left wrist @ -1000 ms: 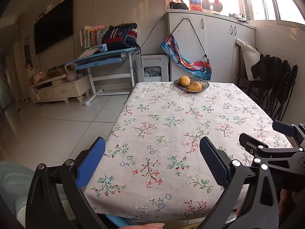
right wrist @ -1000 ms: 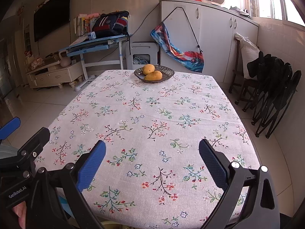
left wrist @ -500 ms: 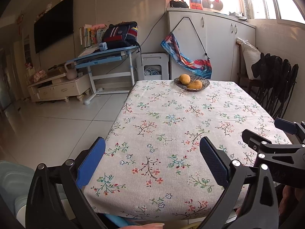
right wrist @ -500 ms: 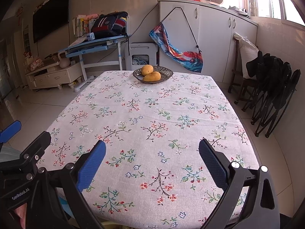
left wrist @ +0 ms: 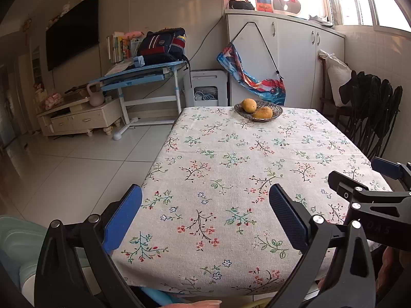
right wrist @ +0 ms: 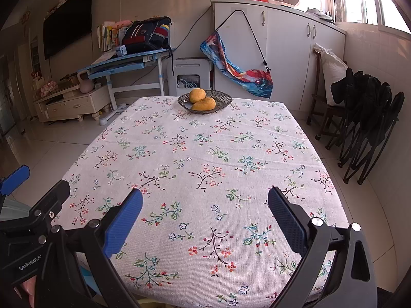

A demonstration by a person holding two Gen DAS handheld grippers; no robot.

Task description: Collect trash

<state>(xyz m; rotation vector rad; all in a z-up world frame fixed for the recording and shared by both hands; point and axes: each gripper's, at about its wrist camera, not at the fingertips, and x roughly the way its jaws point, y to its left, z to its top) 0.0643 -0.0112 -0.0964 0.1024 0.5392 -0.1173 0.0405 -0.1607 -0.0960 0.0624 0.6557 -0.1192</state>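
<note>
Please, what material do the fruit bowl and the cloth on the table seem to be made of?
The fruit bowl looks woven, perhaps wicker or rattan: its dark grey wall shows fine ribs, with a dull finish. The tablecloth seems a matte woven fabric, cotton or linen by its look: a visible weave, a printed flower pattern, and soft folds over the table edge.

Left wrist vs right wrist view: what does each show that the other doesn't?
Left wrist only: the right tongs at the right edge, and a pale blue-green plastic object at lower left.

Right wrist only: the left tongs at the left edge, and open floor right of the table.

Both: the floral tablecloth, the bowl with two yellow-orange fruits at the far end, folded black chairs. Both tongs stand open, holding nothing.
</note>
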